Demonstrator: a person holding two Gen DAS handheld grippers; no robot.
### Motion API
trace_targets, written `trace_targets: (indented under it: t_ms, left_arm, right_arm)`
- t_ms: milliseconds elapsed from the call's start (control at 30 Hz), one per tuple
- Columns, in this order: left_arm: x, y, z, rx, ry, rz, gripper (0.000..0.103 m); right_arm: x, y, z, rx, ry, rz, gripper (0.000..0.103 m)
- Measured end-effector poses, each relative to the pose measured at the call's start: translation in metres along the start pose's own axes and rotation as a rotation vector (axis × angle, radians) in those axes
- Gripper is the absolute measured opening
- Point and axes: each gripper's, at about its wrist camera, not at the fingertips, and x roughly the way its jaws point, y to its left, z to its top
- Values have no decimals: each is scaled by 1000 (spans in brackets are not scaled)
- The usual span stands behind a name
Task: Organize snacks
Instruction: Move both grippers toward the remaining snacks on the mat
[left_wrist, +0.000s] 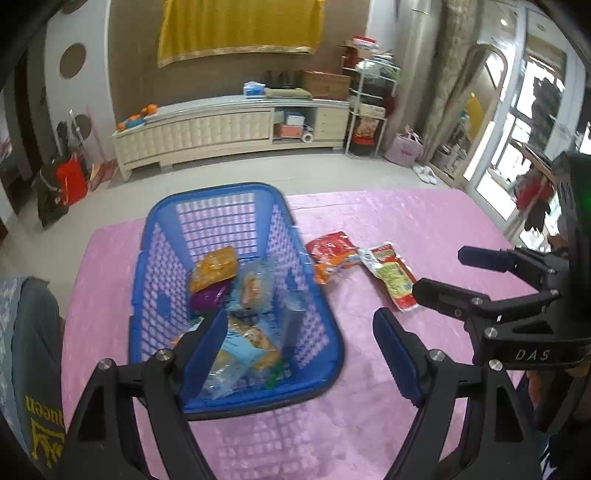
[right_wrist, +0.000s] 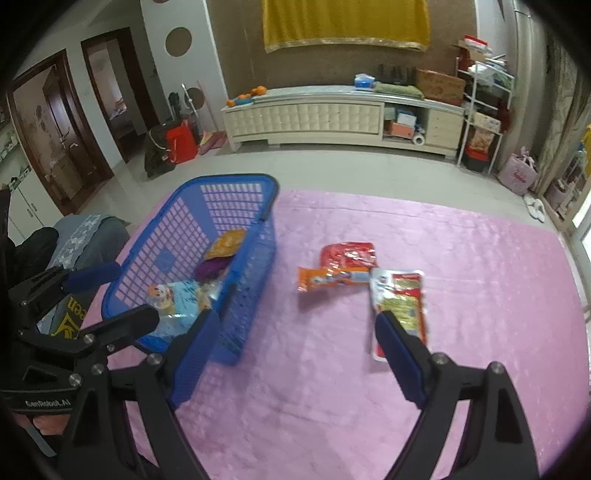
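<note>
A blue plastic basket (left_wrist: 236, 295) near the left edge of the pink-covered worktop (right_wrist: 461, 258) holds several snack packets, an orange one (left_wrist: 214, 267) nearest its far wall. Three more lie just right of it on the cloth: a red packet (right_wrist: 349, 253), an orange packet (right_wrist: 328, 278) and a yellow-and-red packet (right_wrist: 400, 306). The left gripper (left_wrist: 301, 352) hangs over the basket, fingers apart, empty. The right gripper (right_wrist: 301, 352) hangs over the cloth, fingers spread, empty.

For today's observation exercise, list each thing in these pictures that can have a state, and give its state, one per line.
Blue basket: upright on the pink tablecloth, partly filled with snack packets.
Red packet: lying on the cloth, outside the basket.
Orange packet: lying flat beside the red one.
White and yellow packet: lying flat, outside the basket.
Left gripper: open, empty.
Right gripper: open, empty.
</note>
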Motion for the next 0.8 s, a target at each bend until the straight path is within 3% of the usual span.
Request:
trace_targets:
  t_ms: [433, 800]
  left_arm:
    - [17, -73, 1, 72, 32, -53, 79]
    - [56, -108, 3, 93, 102, -61, 79]
  right_arm:
    - [-34, -67, -26, 83, -14, -66, 89]
    - [-20, -121, -48, 148, 31, -64, 89]
